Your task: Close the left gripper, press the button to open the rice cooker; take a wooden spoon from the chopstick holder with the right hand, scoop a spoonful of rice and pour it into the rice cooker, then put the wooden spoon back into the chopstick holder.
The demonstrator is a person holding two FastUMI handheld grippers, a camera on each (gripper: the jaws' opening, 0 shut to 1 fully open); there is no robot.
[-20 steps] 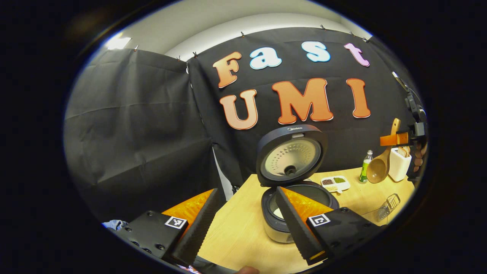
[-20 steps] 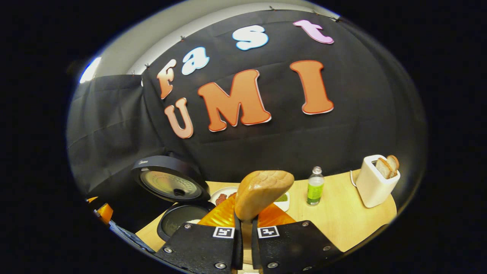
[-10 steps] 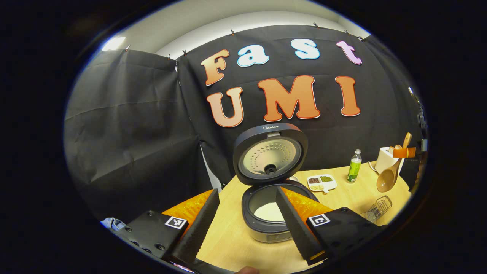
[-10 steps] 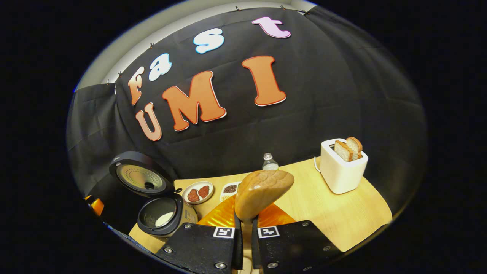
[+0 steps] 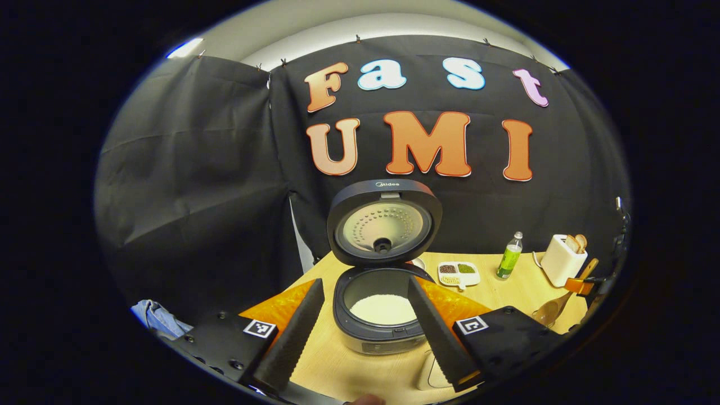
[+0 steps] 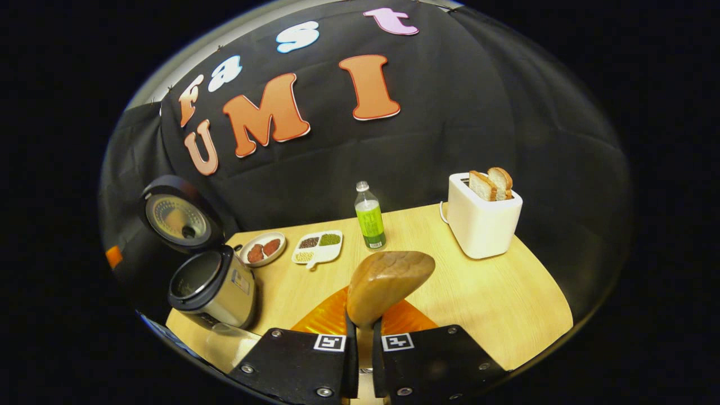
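Inspecting step: I judge the rice is already poured and the spoon's return to its holder is the step in hand.
Left gripper (image 5: 363, 332): fingers stand apart, holding nothing, framing the cooker from in front.
Right gripper (image 6: 360, 360): fingers clamped together on the handle of the wooden spoon (image 6: 388, 286), bowl rising just ahead of the tips.
Rice cooker (image 5: 382, 306): stands near the tabletop's left edge, lid (image 5: 384, 221) up and upright, white rice (image 5: 383, 309) lying in the pot.
Chopstick holder: I cannot pick it out with certainty; in the left gripper view the spoon (image 5: 554, 306) hangs low at the tabletop's right edge, where I take it to be.
Other items: bottle (image 6: 370, 216), toaster (image 6: 482, 216) with bread and two dishes sit toward the far edge, apart from the spoon.
Method advised: I would keep the grip firm, bring the spoon upright over the holder's mouth, lower it straight, and part the fingers only once it bears on the holder.
Risk: a slanted entry could catch the rim and tip the holder.
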